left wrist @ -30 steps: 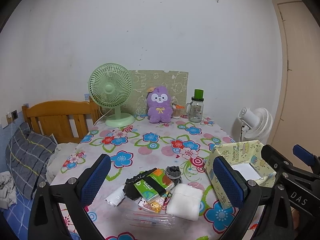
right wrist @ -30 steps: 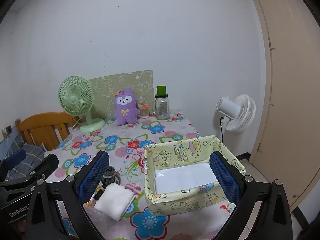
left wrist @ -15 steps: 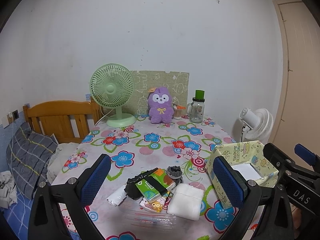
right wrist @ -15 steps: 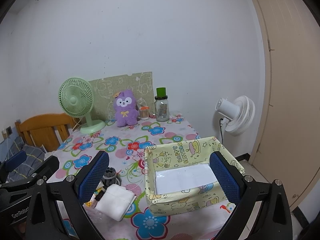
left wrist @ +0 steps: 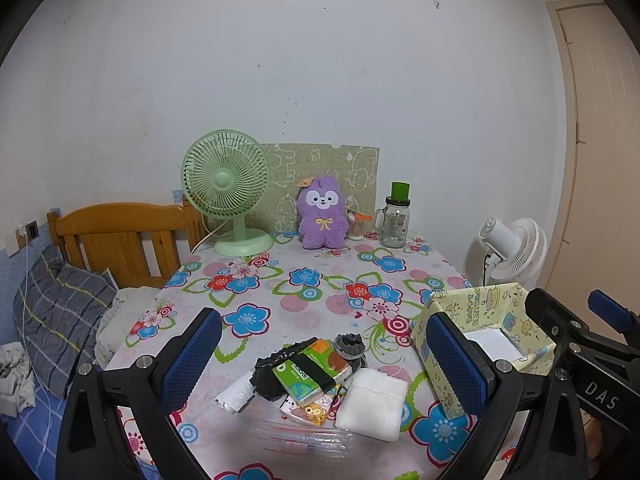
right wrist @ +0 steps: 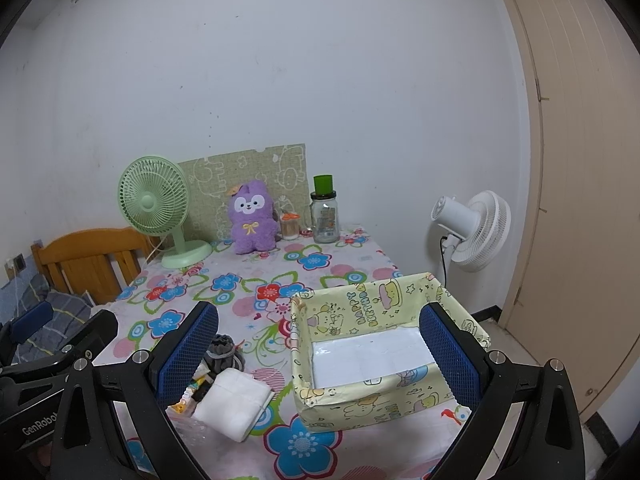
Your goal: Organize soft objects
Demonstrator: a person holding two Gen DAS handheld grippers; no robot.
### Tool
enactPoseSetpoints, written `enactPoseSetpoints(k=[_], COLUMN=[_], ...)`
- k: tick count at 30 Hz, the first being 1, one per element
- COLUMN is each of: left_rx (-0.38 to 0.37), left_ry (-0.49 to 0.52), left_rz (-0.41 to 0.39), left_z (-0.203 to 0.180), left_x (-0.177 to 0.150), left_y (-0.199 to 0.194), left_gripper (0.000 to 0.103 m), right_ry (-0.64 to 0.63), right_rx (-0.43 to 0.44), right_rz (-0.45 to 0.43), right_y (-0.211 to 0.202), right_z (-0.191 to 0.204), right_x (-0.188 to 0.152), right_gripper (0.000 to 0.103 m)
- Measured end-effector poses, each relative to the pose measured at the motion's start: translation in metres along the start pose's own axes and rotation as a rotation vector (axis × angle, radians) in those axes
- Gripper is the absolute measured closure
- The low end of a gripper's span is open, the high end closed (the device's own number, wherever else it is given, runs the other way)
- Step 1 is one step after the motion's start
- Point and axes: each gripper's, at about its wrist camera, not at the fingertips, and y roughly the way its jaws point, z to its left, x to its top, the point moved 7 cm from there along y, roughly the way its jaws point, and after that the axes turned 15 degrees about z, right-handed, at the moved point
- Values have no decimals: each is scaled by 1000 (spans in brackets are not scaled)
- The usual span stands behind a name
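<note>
A pile lies near the table's front edge: a folded white towel [left wrist: 372,404] [right wrist: 232,402], a green tissue pack [left wrist: 310,372], a grey rolled sock [left wrist: 349,348] [right wrist: 219,354], a black cloth [left wrist: 266,376] and a small white roll [left wrist: 234,394]. A yellow cartoon-print box [left wrist: 476,316] [right wrist: 372,312] stands to the right, holding only a white liner. My left gripper [left wrist: 324,360] hovers open above the pile. My right gripper [right wrist: 316,354] hangs open, its left finger over the pile and its right finger over the box. A purple plush toy [left wrist: 322,212] [right wrist: 253,218] sits at the back.
A green desk fan [left wrist: 226,184], a green-lidded glass jar [left wrist: 394,216] and a small toothpick holder [left wrist: 356,228] line the table's back by a green panel. A white floor fan [left wrist: 514,248] stands right of the table, a door beyond it. A wooden bed headboard [left wrist: 120,232] is left.
Both views have shifted very slightly; the grippers have drifted a little above the table. Nothing on the table moved and both grippers stay open.
</note>
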Motion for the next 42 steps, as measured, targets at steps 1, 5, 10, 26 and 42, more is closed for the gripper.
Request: enactPoseSetpoints(k=[1,5,10,26,42], left_rx=[-1,-2,-2,16,11], left_ry=[0,0,-1,2,-32], left_rz=[0,1,4,-2,36], left_z=[0,0,-1,-2,13], left_x=[0,0,1,0,-13], left_y=[0,0,-1,-2,15], left_gripper=[0,0,0,0,0], right_ry=[-1,1,2,4,22], right_rx=[0,0,3,3,-3], right_rz=[0,0,3,4,32], right_y=[0,0,0,0,16], right_z=[0,0,0,0,12], right_x=[0,0,0,1,-6], right_gripper=[1,1,1,1,1])
